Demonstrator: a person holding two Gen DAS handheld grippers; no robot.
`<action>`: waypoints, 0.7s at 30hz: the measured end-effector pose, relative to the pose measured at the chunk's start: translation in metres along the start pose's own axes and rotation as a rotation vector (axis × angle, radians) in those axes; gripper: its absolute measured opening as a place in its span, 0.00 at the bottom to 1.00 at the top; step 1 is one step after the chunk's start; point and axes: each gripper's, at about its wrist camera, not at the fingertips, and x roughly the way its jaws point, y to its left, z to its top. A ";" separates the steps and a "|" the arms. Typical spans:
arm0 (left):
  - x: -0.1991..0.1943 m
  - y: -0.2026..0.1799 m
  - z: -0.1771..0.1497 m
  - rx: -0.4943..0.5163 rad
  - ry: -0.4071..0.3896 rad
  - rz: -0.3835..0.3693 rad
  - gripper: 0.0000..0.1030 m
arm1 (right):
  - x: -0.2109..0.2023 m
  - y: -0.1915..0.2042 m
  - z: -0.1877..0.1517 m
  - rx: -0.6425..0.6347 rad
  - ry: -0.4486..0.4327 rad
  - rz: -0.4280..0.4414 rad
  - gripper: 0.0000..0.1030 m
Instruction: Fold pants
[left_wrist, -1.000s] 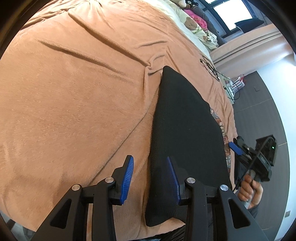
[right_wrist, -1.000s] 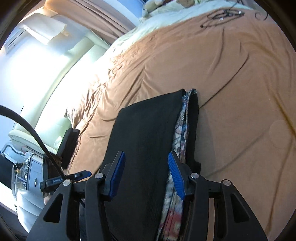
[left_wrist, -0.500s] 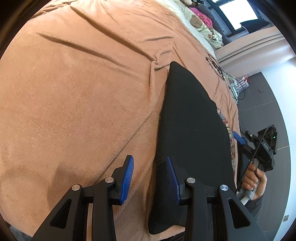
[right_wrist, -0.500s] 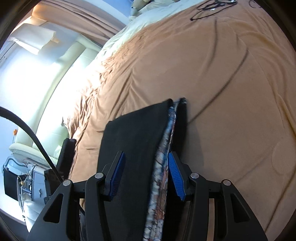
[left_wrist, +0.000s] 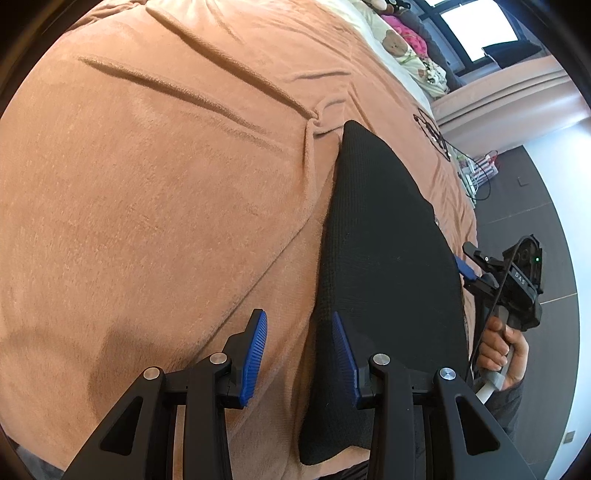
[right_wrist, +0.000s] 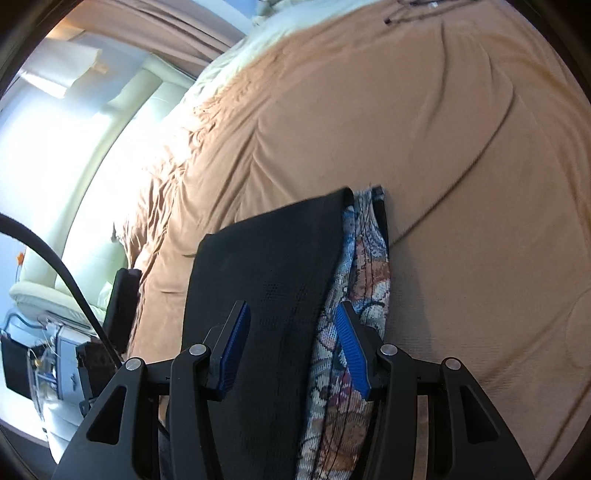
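A bed covered by a wrinkled tan fleece blanket (left_wrist: 155, 206) fills both views, with pale pillows and a bright window at its far end. In my left wrist view, the left tongs (left_wrist: 297, 341) stand apart with nothing between the blue ribbed pads; the left pad hangs over bare blanket, and the right pad (left_wrist: 341, 347) lies over the near left edge of the folded black knit pants (left_wrist: 384, 258). The pants lie flat on the blanket as a long dark panel near the bed's edge. Further right, my right hand (left_wrist: 506, 343) grips the handle of the other tool beside the bed. In my right wrist view, the right tongs (right_wrist: 291, 339) are likewise apart and empty, poised over the pants (right_wrist: 266, 277). A strip of patterned multicolour fabric (right_wrist: 364, 266) shows along the pants' right edge, with open blanket beyond.
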 end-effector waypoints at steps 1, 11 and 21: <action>0.000 0.001 0.000 -0.002 0.000 0.001 0.38 | 0.002 -0.001 0.000 0.004 0.004 0.009 0.45; 0.004 0.002 -0.001 -0.010 0.007 -0.007 0.38 | -0.002 -0.015 0.008 0.053 -0.008 0.022 0.45; 0.006 0.002 -0.002 -0.009 0.011 -0.015 0.38 | 0.000 -0.009 0.016 0.068 0.020 0.105 0.45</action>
